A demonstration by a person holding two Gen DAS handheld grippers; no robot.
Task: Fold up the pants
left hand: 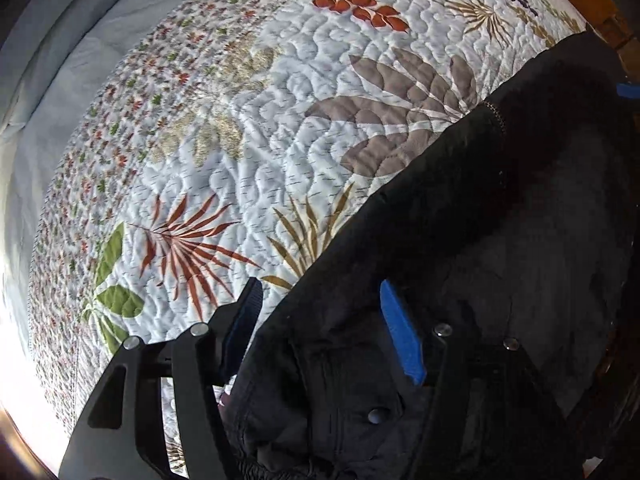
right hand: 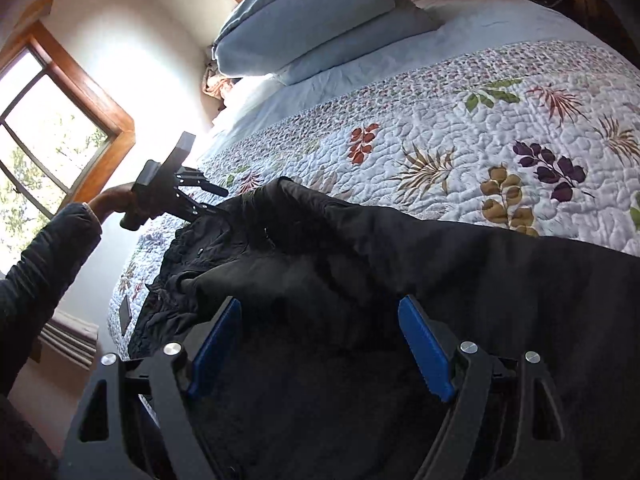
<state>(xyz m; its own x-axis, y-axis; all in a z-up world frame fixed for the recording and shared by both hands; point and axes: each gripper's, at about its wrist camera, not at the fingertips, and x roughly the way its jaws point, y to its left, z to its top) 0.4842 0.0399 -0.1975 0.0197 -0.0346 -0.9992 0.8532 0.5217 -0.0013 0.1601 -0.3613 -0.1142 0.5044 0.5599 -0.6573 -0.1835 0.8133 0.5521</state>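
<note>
Blown-out window [right hand: 48,136] glare, fisheye warping.

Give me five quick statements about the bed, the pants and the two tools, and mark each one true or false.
1. The pants are black. True.
2. The pants hang from a hanger. False: they lie on the leaf-print quilt.
3. The right tool has its blue pads apart, with black fabric between them. True.
4. The left tool is over the bare quilt, far from the pants. False: it straddles the pants' edge near a snap button.
5. Blue pillows are stacked at the head of the bed. True.
</note>
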